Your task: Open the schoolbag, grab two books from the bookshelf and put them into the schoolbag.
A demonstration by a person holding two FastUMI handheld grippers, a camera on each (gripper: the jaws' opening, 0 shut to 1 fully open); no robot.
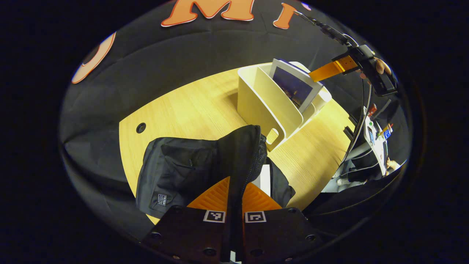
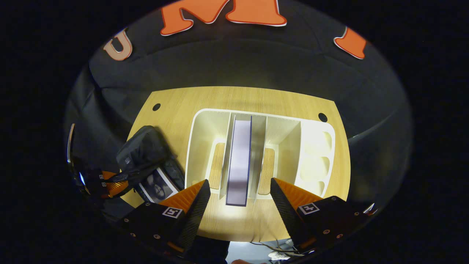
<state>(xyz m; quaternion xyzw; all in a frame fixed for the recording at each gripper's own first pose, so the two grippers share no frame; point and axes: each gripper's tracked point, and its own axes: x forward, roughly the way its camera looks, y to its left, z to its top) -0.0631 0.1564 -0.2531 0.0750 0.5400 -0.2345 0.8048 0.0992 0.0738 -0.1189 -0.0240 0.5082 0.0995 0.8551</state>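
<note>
Your left gripper [image 1: 234,190] is clamped on the zip edge of the black fabric schoolbag [image 1: 183,168], lifting the flap so the mouth stays open; one book [image 2: 157,187] with a pictured cover already lies inside. Your right gripper [image 2: 240,200] hangs wide open, gripping nothing, lined up over the upright dark-edged book [image 2: 239,161] in the cream plastic bookshelf [image 2: 315,154] on the pale wooden table [image 1: 190,106]. The shelf's dividers crowd that book on both sides, so finger room looks tight.
</note>
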